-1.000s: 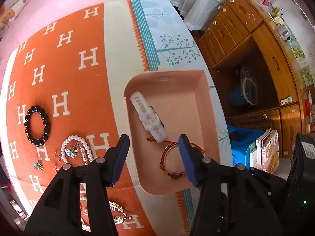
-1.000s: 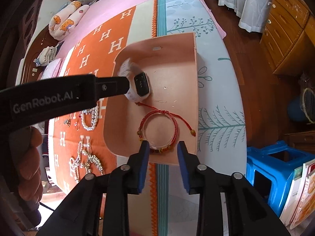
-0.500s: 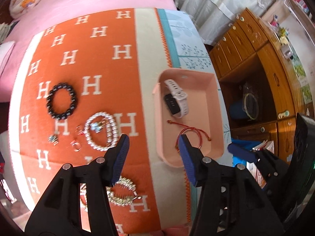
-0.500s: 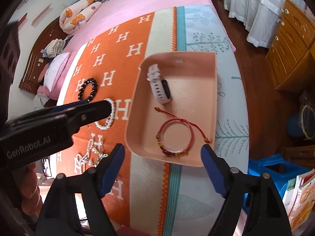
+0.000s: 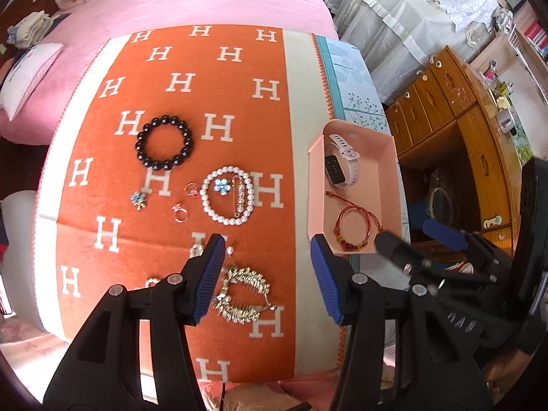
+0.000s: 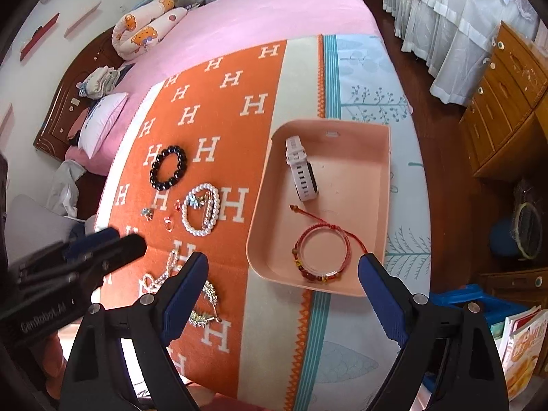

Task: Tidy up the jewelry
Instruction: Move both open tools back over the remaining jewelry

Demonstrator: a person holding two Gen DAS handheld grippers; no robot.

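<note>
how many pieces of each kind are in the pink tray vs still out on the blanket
In the pink tray:
watch: 1
red string bracelet: 1

On the blanket:
black bead bracelet: 1
pearl bracelet: 1
small charms and rings, a silver cluster: too tangled to count

Total countable: 4

Both pointed steeply down with nothing between the pads: the left gripper [image 5: 267, 274] sat about half open, while the right gripper [image 6: 282, 289] had just been opening, jaws spread wide.

Black plastic gripper frames; ribbed blue pads on fingers [image 5: 209, 279]; silver screws at pivots. White "GenRobot.AI" lettering on left gripper [image 6: 113, 243] body.
</note>
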